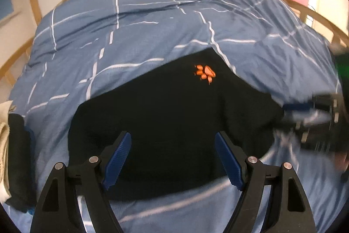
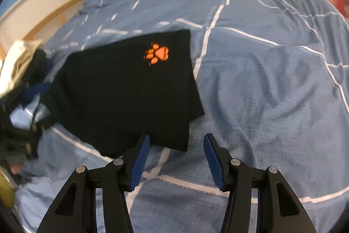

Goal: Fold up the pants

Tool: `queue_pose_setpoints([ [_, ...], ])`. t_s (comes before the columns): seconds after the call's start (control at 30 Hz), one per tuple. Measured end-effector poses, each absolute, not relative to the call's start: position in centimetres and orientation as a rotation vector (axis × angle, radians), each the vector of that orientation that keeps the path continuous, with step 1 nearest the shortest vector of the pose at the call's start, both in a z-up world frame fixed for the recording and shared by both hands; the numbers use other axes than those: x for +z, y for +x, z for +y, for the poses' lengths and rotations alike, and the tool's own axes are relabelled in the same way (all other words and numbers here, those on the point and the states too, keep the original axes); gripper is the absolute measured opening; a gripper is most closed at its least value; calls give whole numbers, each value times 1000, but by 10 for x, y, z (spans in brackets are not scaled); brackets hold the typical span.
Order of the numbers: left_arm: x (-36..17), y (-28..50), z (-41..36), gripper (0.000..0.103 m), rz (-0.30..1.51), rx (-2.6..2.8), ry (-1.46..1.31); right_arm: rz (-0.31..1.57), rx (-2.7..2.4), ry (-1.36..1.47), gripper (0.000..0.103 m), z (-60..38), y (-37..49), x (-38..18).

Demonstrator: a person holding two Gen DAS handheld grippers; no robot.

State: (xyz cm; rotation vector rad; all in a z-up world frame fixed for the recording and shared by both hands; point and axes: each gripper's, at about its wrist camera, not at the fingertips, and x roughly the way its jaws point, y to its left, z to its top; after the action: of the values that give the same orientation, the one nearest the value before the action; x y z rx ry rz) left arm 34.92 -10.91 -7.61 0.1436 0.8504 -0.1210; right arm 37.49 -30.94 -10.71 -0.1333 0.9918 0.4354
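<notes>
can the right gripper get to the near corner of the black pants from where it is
Probably yes. The right gripper is open, and the black pants lie flat on the blue bedspread just ahead of its left finger, with nothing between them.

The folded black fabric pants (image 2: 128, 88) lie flat on the blue bed cover with white grid lines (image 2: 261, 80), forming a compact, roughly rectangular stack with a lower layer showing along the near edge. An orange paw-print logo (image 2: 158, 54) faces upward near the far right corner of the stack. The right gripper (image 2: 176, 145), with black arms and blue ribbed pads, has its jaws spread apart and holds nothing; its left pad overlaps the stack's near edge, its right pad is over bare cover. The left gripper (image 2: 24, 106) appears blurred at the stack's left side.
</notes>
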Motion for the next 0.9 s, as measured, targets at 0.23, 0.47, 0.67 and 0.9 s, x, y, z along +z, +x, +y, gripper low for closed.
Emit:
queue_pose_setpoints([
  [0.23,-77,361,-120,79,792,-161,118,971,417,-197,39,-304,374,-111],
  [0.47,-93,361,-115,79,781,-146,151,908,367,-297,10,-304,371,-100],
  [0.67,-102,363,-113,81,790,-119,183,897,273,-476,10,-293,389,-98],
  [0.9,-106,365,-108,81,792,-85,218,981,115,-584,13,-307,401,-125],
])
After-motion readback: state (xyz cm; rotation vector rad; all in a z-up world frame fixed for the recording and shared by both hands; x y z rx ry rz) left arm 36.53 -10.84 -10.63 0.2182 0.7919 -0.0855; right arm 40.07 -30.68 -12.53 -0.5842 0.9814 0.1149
